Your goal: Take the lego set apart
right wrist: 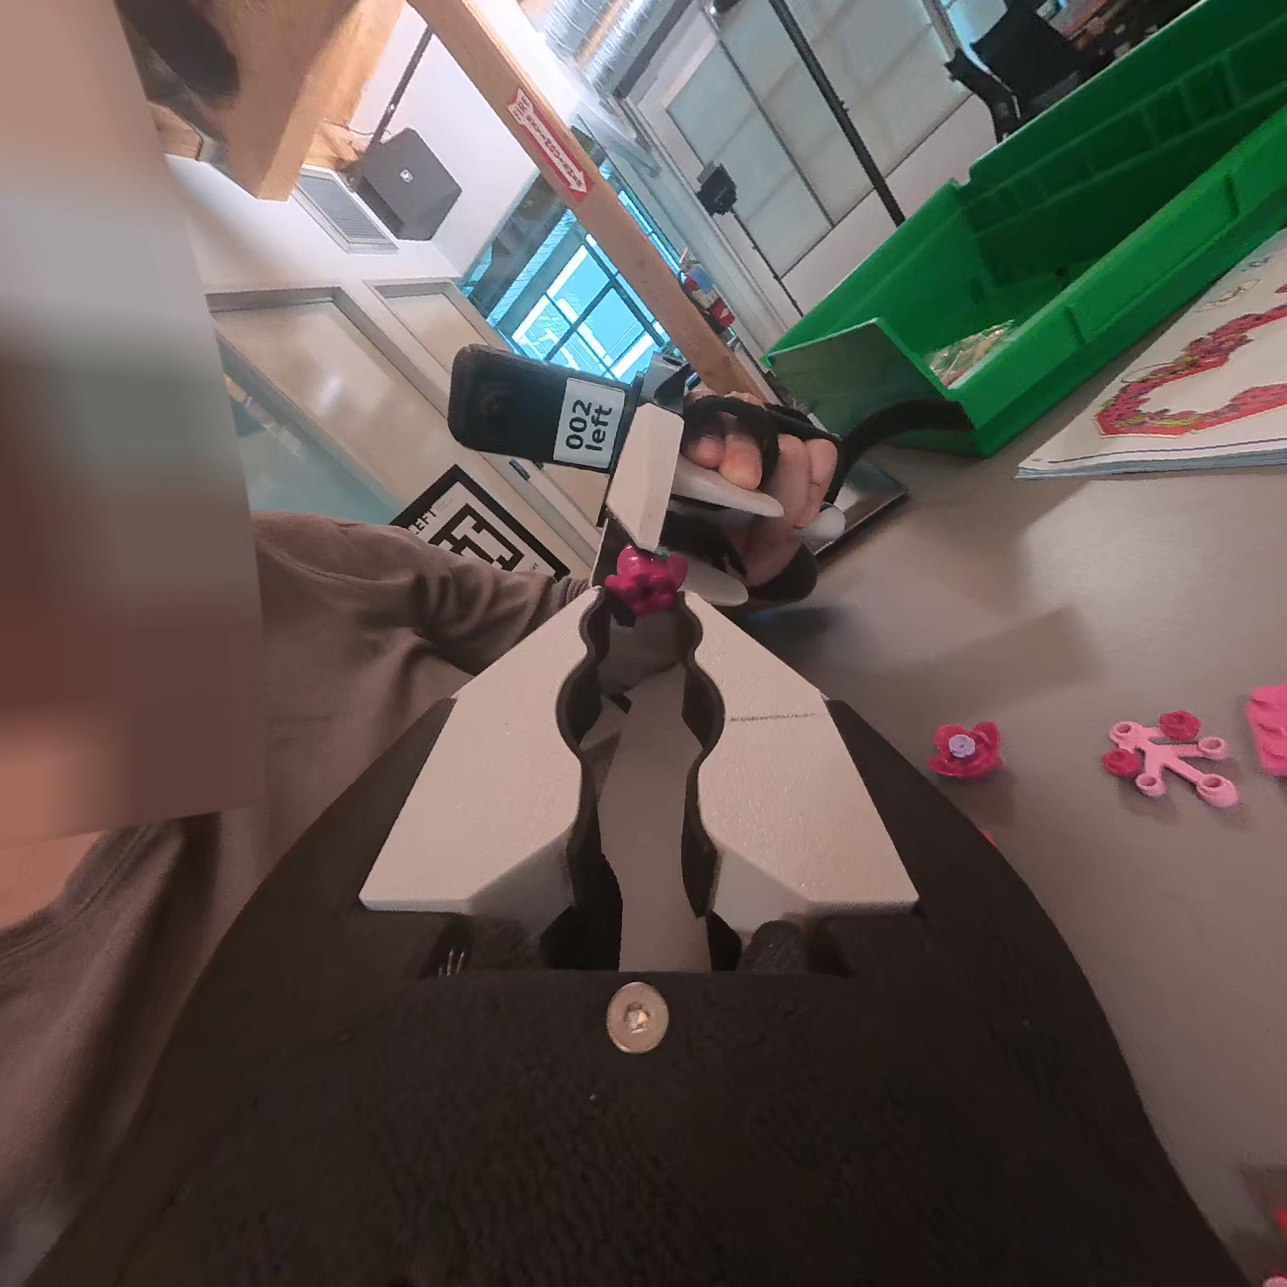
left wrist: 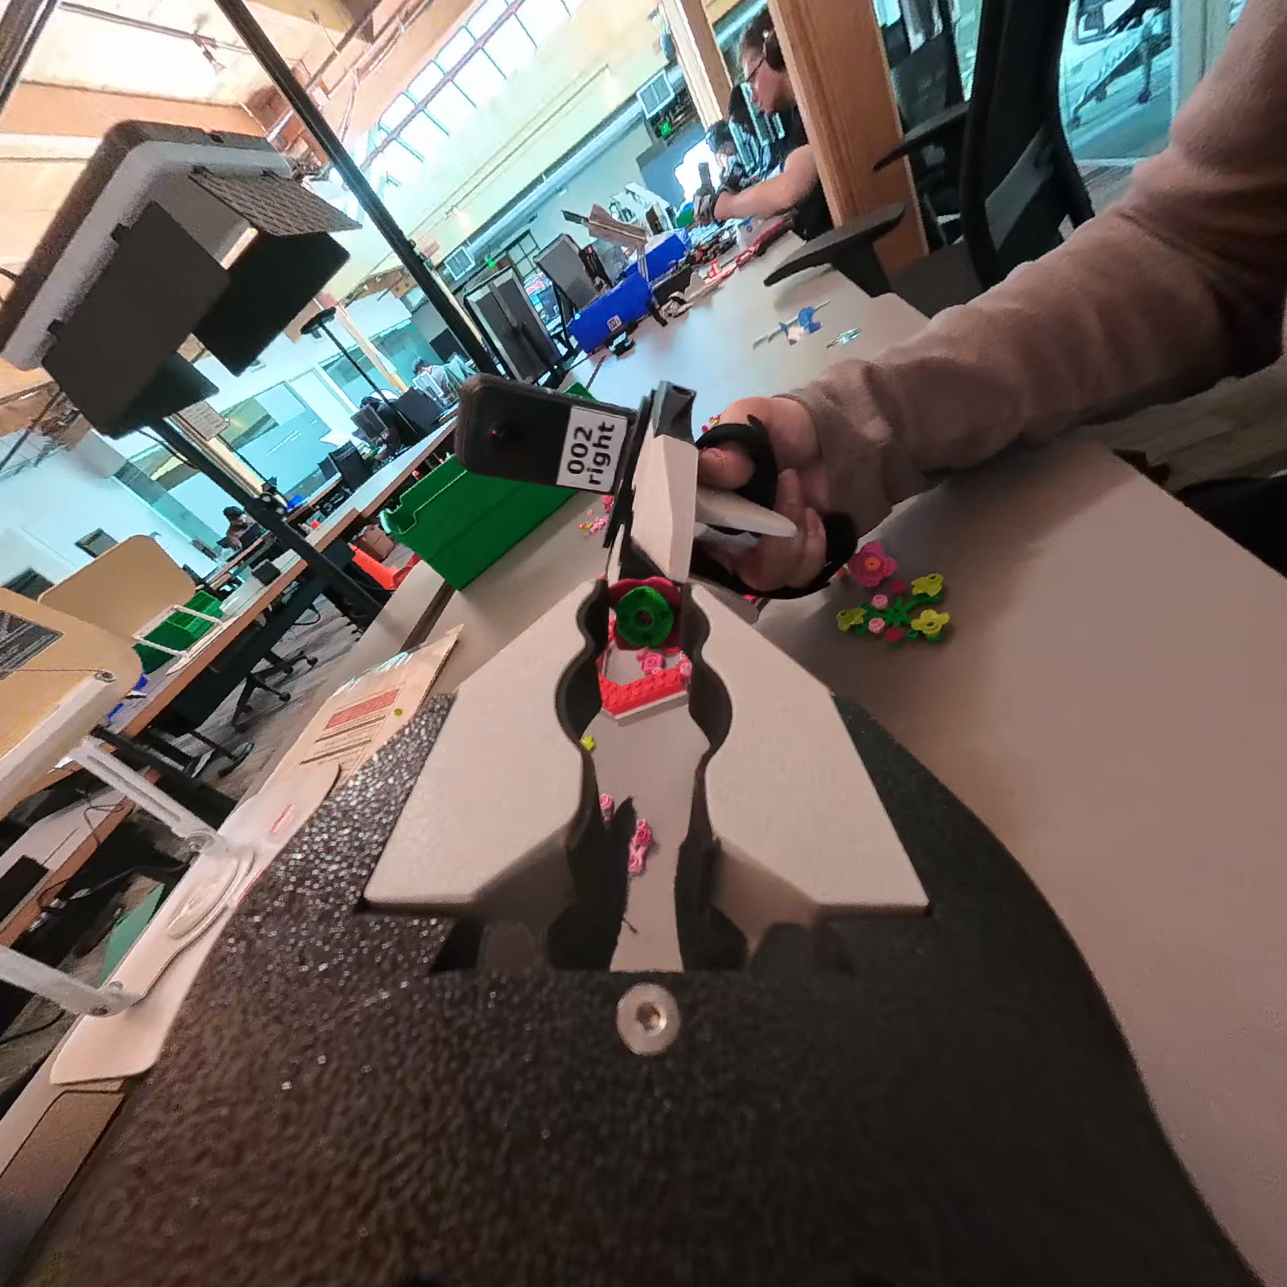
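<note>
Left wrist view
Left gripper (left wrist: 644,616): jaws narrowed onto the flower piece (left wrist: 644,613), dark red with a green round underside, clamped at the very tips.
Right gripper (left wrist: 648,550): meets the same flower from the far side, held by a hand (left wrist: 773,508); jaw state unclear from here.
Heart frame (left wrist: 644,686): red and white, on the counter (left wrist: 1044,731) beyond the tips, seen through the gap.
Loose pieces: green sprig with yellow flowers (left wrist: 898,613) on the counter to the right; green bin (left wrist: 473,522) behind.

Right wrist view
Right gripper (right wrist: 644,592): jaws closed on the dark red flower piece (right wrist: 644,581) at the tips.
Left gripper (right wrist: 644,540): tip touching the flower from above.
Counter (right wrist: 1044,592): red flower (right wrist: 964,749) and pink branch (right wrist: 1170,759), well apart from the jaws.
</note>
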### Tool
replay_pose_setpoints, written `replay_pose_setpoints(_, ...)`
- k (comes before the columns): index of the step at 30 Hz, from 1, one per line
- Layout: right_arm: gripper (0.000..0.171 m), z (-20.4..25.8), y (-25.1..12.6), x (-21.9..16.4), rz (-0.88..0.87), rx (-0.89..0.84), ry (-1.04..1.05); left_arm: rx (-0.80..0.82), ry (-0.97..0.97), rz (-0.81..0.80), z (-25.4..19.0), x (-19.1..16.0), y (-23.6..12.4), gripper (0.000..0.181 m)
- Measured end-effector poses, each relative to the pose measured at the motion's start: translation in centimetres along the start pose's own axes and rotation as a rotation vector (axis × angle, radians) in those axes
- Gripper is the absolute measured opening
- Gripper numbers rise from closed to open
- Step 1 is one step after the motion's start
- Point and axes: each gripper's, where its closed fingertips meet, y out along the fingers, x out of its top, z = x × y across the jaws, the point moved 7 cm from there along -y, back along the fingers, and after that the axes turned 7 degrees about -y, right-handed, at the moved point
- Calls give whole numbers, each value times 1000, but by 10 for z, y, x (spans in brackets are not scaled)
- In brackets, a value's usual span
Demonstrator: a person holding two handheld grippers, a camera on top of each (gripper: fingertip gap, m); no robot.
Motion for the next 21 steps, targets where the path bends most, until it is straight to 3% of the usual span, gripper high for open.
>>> replay_pose_setpoints(4,28,1,2,2,-41,50,60,14,16,0,0,2,-1,17)
replay_pose_setpoints(10,19,0,1,0,2,13,-4,-3,-2,8,-3,2,1,17)
replay_pose_setpoints(13,18,0,-4,0,35,-30,-40,-39,-39,-7,-2,4,-3,29)
replay_pose_setpoints(17,18,-2,-9,-1,45,-38,-26,-47,27,34,-1,5,-12,13)
replay_pose_setpoints(21,18,-3,-5,-4,72,-29,-16,-43,70,101,-5,0,-7,16)
